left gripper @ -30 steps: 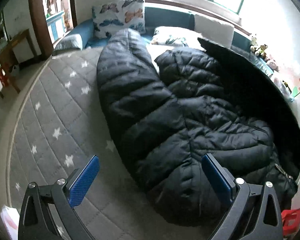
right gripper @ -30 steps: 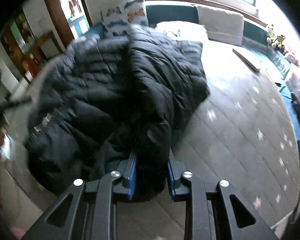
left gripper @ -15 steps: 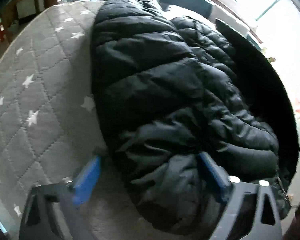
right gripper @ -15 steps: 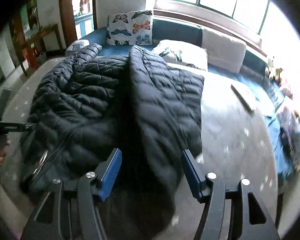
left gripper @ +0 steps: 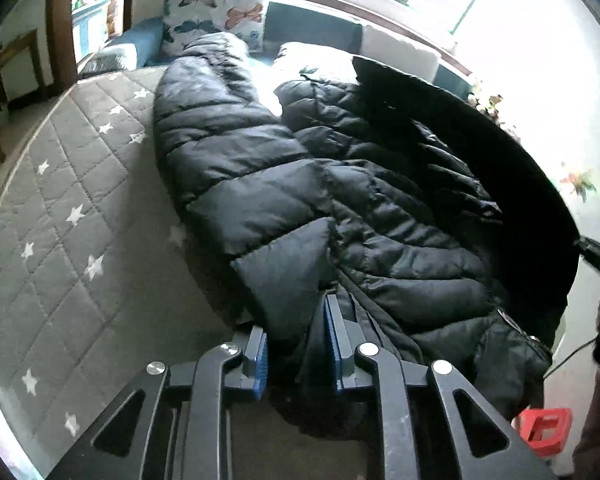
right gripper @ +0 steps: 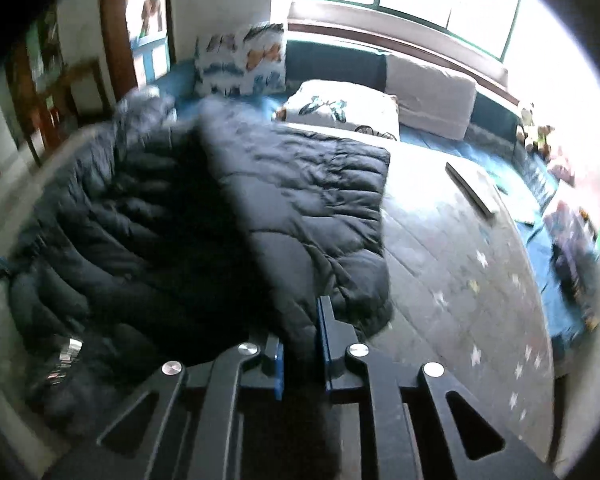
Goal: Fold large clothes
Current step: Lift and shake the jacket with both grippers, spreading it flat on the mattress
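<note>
A large black puffer jacket (left gripper: pixel 260 168) lies spread on a grey quilted mattress (left gripper: pixel 60 220) with white stars. My left gripper (left gripper: pixel 294 320) has its blue pads pressed on a bunched fold at the jacket's near hem, its jaws still closing. In the right wrist view the jacket (right gripper: pixel 300 200) shows one side panel raised and folded over the body. My right gripper (right gripper: pixel 300 328) is shut on the near edge of that panel, with dark fabric pinched between the pads. The mattress (right gripper: pixel 460 260) is bare to the right of the jacket.
A butterfly pillow (left gripper: pixel 220 8), a white pillow (right gripper: pixel 340 112) and a pale cushion (right gripper: pixel 432 92) sit at the bed's far end under the window. A flat book-like item (right gripper: pixel 472 188) lies on the right. A red stool (left gripper: pixel 544 424) stands off the near right edge.
The left gripper went from wide open to closed on the jacket's near hem. The right gripper let go, opened, then shut again on the side panel's edge, which now stands raised.
</note>
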{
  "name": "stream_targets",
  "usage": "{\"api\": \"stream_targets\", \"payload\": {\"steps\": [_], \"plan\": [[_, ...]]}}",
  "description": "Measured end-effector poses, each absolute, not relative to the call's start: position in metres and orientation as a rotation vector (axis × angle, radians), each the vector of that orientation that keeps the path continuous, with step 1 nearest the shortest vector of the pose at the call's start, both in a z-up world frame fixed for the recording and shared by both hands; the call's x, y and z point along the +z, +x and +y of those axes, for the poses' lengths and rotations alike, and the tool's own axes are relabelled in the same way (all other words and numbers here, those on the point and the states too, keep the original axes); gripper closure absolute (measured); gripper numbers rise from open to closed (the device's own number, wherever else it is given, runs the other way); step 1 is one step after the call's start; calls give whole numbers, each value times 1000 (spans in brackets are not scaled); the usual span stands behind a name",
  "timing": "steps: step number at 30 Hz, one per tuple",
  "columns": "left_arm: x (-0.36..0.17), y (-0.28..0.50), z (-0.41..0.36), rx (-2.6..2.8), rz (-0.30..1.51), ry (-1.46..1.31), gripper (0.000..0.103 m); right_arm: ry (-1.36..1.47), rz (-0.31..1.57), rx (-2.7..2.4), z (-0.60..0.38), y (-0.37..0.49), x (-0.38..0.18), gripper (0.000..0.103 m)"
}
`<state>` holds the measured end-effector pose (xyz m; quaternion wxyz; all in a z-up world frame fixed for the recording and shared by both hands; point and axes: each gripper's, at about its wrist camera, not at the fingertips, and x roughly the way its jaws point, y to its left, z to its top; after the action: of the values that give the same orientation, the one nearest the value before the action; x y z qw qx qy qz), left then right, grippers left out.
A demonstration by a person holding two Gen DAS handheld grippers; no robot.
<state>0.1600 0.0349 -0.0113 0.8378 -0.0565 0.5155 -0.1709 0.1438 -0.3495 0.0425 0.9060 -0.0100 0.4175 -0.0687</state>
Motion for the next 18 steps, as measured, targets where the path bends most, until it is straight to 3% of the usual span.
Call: {"api": "stream_targets", "payload": {"steps": [3, 8, 12, 16, 18], "plan": [[-11, 125, 35, -380, 1098, -65, 79, 62, 846, -140, -371, 103, 43, 90], [-37, 74, 33, -404, 1174, -48, 79, 85, 948, -198, -387, 61, -9, 89], [-31, 70, 35, -400, 1167, -63, 78, -17, 1039, -241, -385, 59, -40, 82], [-17, 74, 39, -409, 1181, -67, 69, -222, 1018, -253, -361, 59, -15, 80], [-11, 71, 42, -413, 1185, -53, 58, -298, 999, -228, -347, 60, -6, 70]]}}
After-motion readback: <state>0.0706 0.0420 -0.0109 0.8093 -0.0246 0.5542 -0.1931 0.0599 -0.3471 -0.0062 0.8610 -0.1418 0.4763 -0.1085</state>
